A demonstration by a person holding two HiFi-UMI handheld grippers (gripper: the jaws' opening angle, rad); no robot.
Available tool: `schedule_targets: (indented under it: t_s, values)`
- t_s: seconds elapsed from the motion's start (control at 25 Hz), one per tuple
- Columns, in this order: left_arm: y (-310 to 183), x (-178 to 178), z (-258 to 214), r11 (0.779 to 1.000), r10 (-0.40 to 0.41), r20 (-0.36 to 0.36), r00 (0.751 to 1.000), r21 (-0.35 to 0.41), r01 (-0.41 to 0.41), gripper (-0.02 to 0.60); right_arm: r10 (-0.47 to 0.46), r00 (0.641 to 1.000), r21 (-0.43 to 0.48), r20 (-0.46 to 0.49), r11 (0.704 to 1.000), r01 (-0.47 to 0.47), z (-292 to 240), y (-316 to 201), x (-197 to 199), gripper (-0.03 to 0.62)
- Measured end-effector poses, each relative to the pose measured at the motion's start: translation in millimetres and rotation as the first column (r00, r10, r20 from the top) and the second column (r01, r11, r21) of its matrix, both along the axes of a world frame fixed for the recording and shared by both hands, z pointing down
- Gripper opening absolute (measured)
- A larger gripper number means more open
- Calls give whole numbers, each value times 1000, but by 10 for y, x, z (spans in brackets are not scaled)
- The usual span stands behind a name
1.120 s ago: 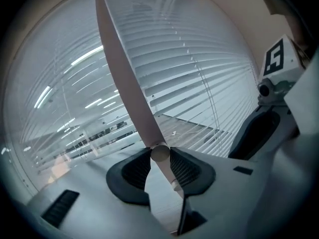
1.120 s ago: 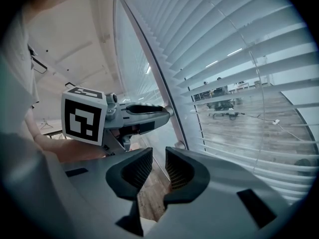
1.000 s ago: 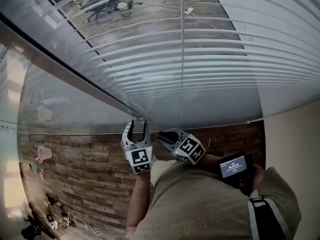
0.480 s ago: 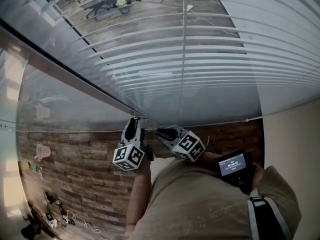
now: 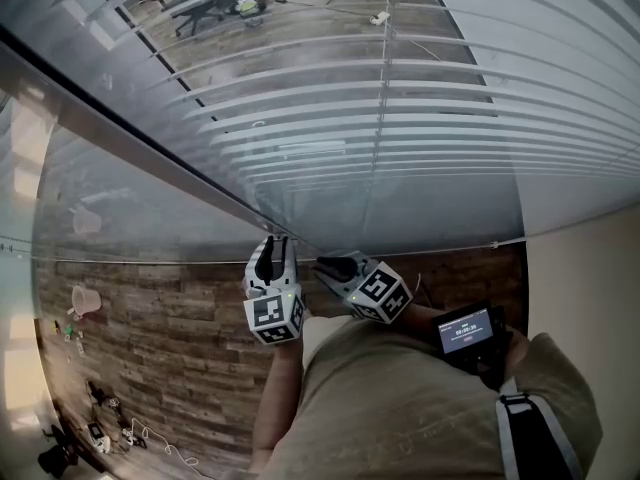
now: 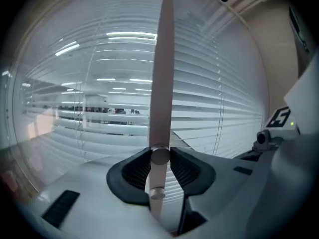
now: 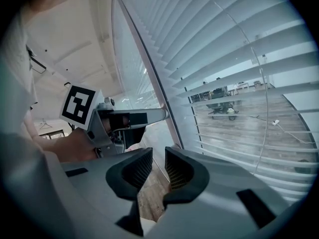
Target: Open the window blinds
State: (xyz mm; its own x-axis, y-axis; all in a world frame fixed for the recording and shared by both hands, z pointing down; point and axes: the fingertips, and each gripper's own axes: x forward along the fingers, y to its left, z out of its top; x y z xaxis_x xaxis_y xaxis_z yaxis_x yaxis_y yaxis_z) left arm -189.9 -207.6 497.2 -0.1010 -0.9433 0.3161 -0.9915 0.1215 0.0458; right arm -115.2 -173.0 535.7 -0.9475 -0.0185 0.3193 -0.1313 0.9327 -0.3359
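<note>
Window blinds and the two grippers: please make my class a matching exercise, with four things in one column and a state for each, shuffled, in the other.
Things
1. wand
2. right gripper
3. slats
4. left gripper

States
A. closed on a thin rod
B. white, lying level, with gaps between them
C. fingers apart, nothing between them
D. upright, caught between two fingers

Pairs: 1-D, 2-C, 3-B, 4-A.

Teacher's note: the left gripper's fingers have just been closing, with the wand between them.

Nothing legible: the glowing characters on the small screen (image 5: 466,330) are too small to read.
</note>
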Motion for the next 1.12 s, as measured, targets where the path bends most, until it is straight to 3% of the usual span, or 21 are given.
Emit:
schedule_targets:
  t_s: [0.2, 0.32, 0.4, 0.48, 0.56, 0.8, 0.96, 1.0, 1.04, 1.08, 1.12]
  values:
    - [75, 81, -12, 999, 31, 153, 988, -39, -25, 135, -15, 1000, 11, -2, 1000, 15, -28, 102, -2, 72]
    - [109, 113, 9, 997, 47, 255, 966, -65, -32, 135, -23, 1000, 14, -4, 1000, 23, -12, 151, -13, 72]
    - [130, 139, 13, 995, 58, 383, 922, -95, -23, 135, -26, 1000, 13, -7, 1000, 26, -5, 177, -17, 72]
    - [131, 159, 2, 992, 74, 541, 838, -124, -7, 135, -28, 1000, 14, -9, 999, 29, -17, 184, -29, 72]
    - [125, 159, -4, 991, 86, 635, 767, -135, 1, 135, -31, 999, 17, -10, 999, 32, -29, 178, -49, 72]
    - [135, 172, -1, 988, 116, 757, 643, -156, 4, 135, -33, 999, 23, -12, 999, 34, -46, 187, -65, 72]
    - [139, 196, -13, 983, 161, 844, 512, -186, -3, 135, -39, 999, 22, -6, 999, 40, -76, 208, -64, 72]
    - [141, 205, -7, 982, 169, 854, 492, -191, -6, 135, -39, 999, 23, -4, 999, 39, -77, 214, -58, 72]
    - [143, 214, 2, 981, 175, 855, 487, -194, -11, 135, -38, 999, 25, 0, 999, 38, -78, 219, -52, 72]
    - [148, 220, 11, 980, 179, 846, 502, -196, -18, 137, -35, 999, 29, 5, 999, 34, -83, 222, -46, 72]
    - [156, 223, 15, 980, 182, 826, 533, -197, -28, 138, -29, 1000, 35, 11, 999, 29, -96, 217, -42, 72]
